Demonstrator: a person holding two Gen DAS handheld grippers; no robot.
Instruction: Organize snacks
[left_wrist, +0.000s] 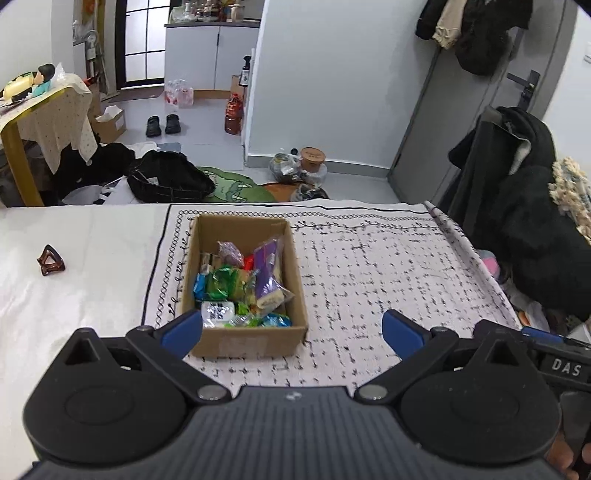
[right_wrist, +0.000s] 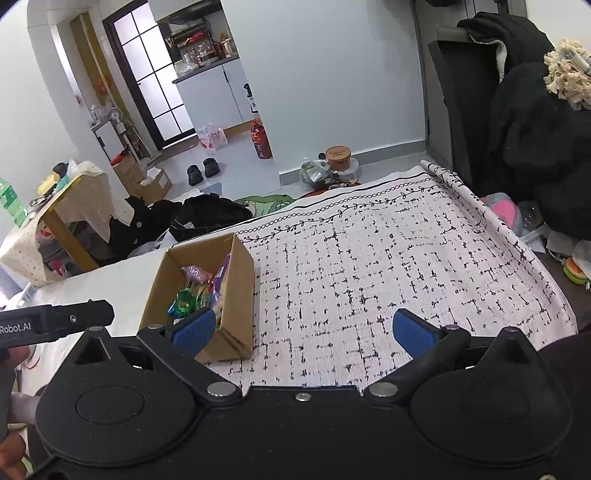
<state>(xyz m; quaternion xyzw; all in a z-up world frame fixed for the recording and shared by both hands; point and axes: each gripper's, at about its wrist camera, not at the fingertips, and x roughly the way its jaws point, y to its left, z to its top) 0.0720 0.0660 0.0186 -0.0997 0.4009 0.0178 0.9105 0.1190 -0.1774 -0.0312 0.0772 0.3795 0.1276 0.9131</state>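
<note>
A patterned cloth (left_wrist: 369, 266) covers the white worktop (left_wrist: 74, 280); beyond it, upper frame, lies a cluttered floor with shoes (left_wrist: 162, 124). The cardboard box (left_wrist: 251, 341) of snacks (left_wrist: 240, 284) sits centre-left, a brown hair clip (left_wrist: 51, 261) far left. Left claw (left_wrist: 291, 328) and right claw (right_wrist: 303, 328) both gape empty

Hair clip (left_wrist: 51, 260) on tbl, shoes (left_wrist: 162, 124) by door.

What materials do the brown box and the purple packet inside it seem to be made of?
The box looks like matte corrugated cardboard: plain brown walls with folded edges. The purple packet appears to be thin glossy plastic film, since it shines and crinkles.
</note>
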